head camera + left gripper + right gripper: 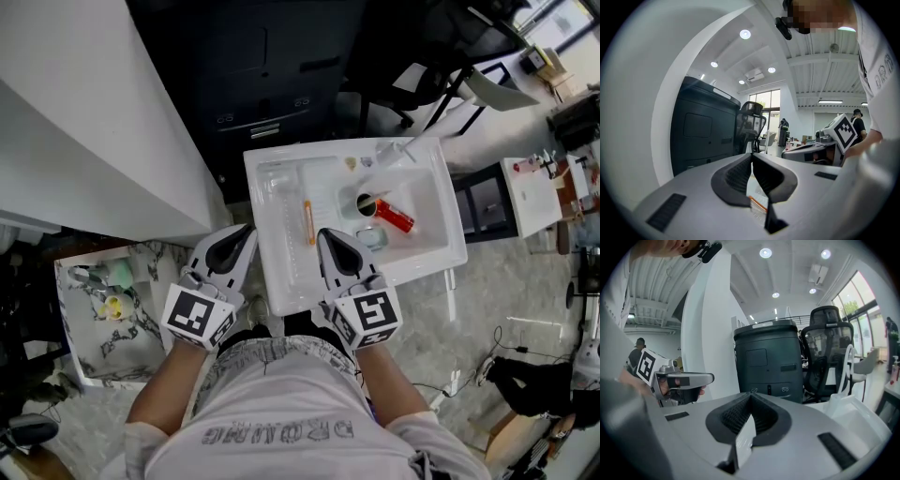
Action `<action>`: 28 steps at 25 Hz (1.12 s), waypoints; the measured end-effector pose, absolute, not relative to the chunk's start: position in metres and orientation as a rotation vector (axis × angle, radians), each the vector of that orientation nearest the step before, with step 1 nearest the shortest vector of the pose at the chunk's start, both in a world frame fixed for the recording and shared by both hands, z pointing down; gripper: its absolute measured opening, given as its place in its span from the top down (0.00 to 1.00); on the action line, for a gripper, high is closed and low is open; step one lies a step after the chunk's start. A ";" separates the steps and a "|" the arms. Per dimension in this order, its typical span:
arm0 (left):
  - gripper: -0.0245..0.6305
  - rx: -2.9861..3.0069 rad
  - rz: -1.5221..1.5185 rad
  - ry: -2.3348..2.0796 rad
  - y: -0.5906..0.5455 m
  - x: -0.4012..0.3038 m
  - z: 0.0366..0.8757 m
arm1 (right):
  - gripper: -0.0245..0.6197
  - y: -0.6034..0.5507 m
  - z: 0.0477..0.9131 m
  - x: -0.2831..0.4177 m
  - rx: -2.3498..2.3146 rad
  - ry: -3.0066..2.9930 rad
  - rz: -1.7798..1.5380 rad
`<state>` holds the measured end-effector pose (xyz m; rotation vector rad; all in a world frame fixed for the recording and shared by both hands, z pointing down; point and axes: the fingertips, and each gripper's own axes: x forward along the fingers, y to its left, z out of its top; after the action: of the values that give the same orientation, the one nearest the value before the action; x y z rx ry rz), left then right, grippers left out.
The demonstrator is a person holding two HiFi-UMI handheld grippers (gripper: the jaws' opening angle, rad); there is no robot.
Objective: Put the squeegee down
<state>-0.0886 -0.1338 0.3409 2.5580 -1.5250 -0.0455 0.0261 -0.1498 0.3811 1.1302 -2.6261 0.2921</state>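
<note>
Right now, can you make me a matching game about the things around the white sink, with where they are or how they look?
Things:
1 squeegee
2 red cylinder
3 right gripper
4 office chair

Matches:
A shut and empty
B in the basin of the sink
C black, beyond the sink
D lying on the sink's draining board

Pairs: 1-D, 2-B, 3-A, 4-C
</note>
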 end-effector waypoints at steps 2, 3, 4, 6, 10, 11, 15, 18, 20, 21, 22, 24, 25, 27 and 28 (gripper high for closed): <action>0.93 2.559 -0.047 -1.523 -0.134 -0.088 0.341 | 0.95 -0.150 0.381 0.027 1.133 -2.624 0.298; 0.93 2.561 -0.047 -1.522 -0.134 -0.088 0.341 | 0.95 -0.151 0.382 0.028 1.133 -2.625 0.301; 0.93 2.562 -0.047 -1.522 -0.134 -0.087 0.341 | 0.95 -0.151 0.382 0.028 1.134 -2.625 0.304; 0.93 2.567 -0.047 -1.522 -0.135 -0.086 0.341 | 0.95 -0.151 0.382 0.029 1.139 -2.622 0.312; 0.93 2.557 -0.052 -1.526 -0.136 -0.084 0.341 | 0.95 -0.153 0.384 0.033 1.140 -2.624 0.316; 0.93 2.556 -0.054 -1.526 -0.136 -0.084 0.341 | 0.95 -0.153 0.383 0.034 1.141 -2.624 0.319; 0.93 2.568 -0.044 -1.522 -0.135 -0.081 0.341 | 0.95 -0.152 0.384 0.035 1.139 -2.625 0.324; 0.93 2.569 -0.041 -1.522 -0.136 -0.079 0.340 | 0.95 -0.152 0.383 0.037 1.136 -2.621 0.327; 0.93 2.577 -0.038 -1.520 -0.136 -0.077 0.339 | 0.95 -0.152 0.383 0.038 1.130 -2.624 0.325; 0.93 2.575 -0.037 -1.521 -0.136 -0.077 0.338 | 0.95 -0.152 0.383 0.038 1.130 -2.624 0.326; 0.93 2.572 -0.036 -1.523 -0.136 -0.077 0.338 | 0.95 -0.152 0.382 0.039 1.130 -2.623 0.328; 0.93 2.575 -0.036 -1.524 -0.135 -0.077 0.338 | 0.95 -0.152 0.382 0.038 1.131 -2.621 0.330; 0.93 2.574 -0.037 -1.525 -0.135 -0.077 0.338 | 0.95 -0.151 0.382 0.038 1.130 -2.622 0.329; 0.93 2.565 -0.037 -1.530 -0.134 -0.076 0.337 | 0.95 -0.150 0.383 0.039 1.126 -2.627 0.325; 0.93 2.562 -0.036 -1.531 -0.134 -0.075 0.337 | 0.95 -0.150 0.383 0.040 1.124 -2.630 0.322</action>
<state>-0.0750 -0.1337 0.3371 2.5622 -1.5312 -0.0358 0.0398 -0.1500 0.3829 1.1235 -2.6301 0.3219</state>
